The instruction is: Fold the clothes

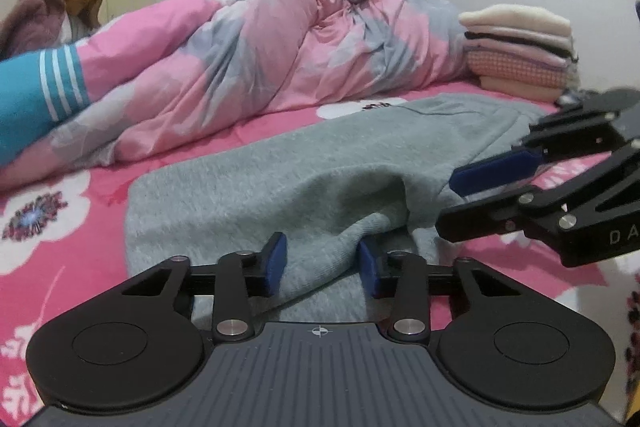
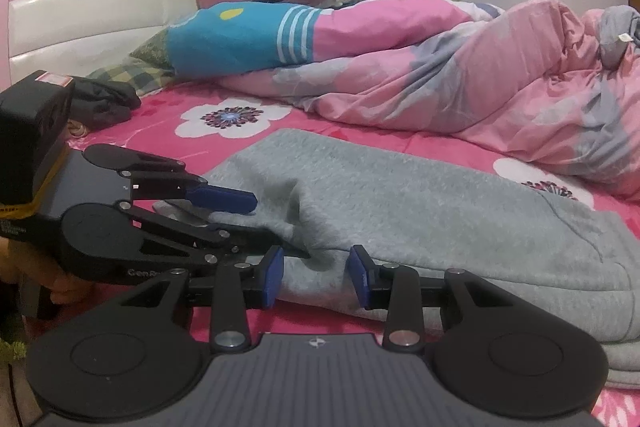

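Now our gray top [image 1: 304, 171] lies on the pink bed [image 1: 60, 235], partly doubled over w/ more folds left. Both grippers, left [image 1: 322, 265] & right [image 2: 314, 277], sit open around its near edge. Folded pile [image 1: 520, 51] waits behind.

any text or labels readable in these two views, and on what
"DA", cut off by the frame edge: on the right gripper body.
"GenRo", cut off behind the near gripper: on the left gripper body.
Red label and yellow band on the left gripper's camera block: too blurred to read.
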### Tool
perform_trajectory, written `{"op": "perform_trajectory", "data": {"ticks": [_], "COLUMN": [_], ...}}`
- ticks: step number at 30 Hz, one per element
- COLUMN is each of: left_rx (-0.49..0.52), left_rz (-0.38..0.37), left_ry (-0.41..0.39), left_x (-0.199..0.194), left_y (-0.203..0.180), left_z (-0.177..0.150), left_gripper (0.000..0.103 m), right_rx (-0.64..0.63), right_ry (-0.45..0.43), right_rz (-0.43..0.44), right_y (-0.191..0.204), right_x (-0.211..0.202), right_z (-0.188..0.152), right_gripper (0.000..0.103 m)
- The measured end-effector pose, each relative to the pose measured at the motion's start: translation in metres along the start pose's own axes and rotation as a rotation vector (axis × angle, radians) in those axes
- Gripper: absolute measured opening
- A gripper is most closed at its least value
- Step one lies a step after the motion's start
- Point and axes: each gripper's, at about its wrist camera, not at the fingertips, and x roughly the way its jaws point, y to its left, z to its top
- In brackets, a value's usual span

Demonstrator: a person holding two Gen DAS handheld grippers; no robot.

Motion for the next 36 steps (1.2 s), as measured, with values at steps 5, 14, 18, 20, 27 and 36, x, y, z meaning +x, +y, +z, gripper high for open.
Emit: {"op": "perform_trajectory", "data": {"ticks": [5, 14, 18, 20, 27, 36], "left_rx": [0.051, 0.016, -0.048, -0.061, -0.05, -0.059], "left_rz": [0.02, 0.03, 0.023, 0.025, 0.035, 0.003], "left_ry": [-0.034, -0.072, -0.131, -0.163, -0.206, -0.25], "left_x": [-0.001, 0.002, -0.004, -0.007, -0.011, -0.018], "left_y": [-0.007, -0.003, 0.005, 0.006, 0.001, 0.002], "left_z": [0.005, 0.006, 0.008, 0.009, 0.011, 0.01], "left_gripper": [0.016, 0.01, 0.01, 0.009, 0.008, 0.007], "right_rx": [-0.005, 0.066, 0.1, 0.088, 0.177, 0.316], "right_ry": [0.003, 0.045, 0.03, 0.022, 0.064, -0.023], "right_rz": [0.008, -0.046, -0.004, 0.022, 0.074, 0.063], "right_y": [0.005, -0.003, -0.008, -0.006, -0.019, -0.032], "right_x": [-0.002, 0.028, 0.026, 0.024, 0.048, 0.036], "right_z": [0.001, 0.009, 0.008, 0.008, 0.001, 0.013], "right_gripper": [0.038, 0.022, 0.0, 0.0, 0.0, 0.0]}}
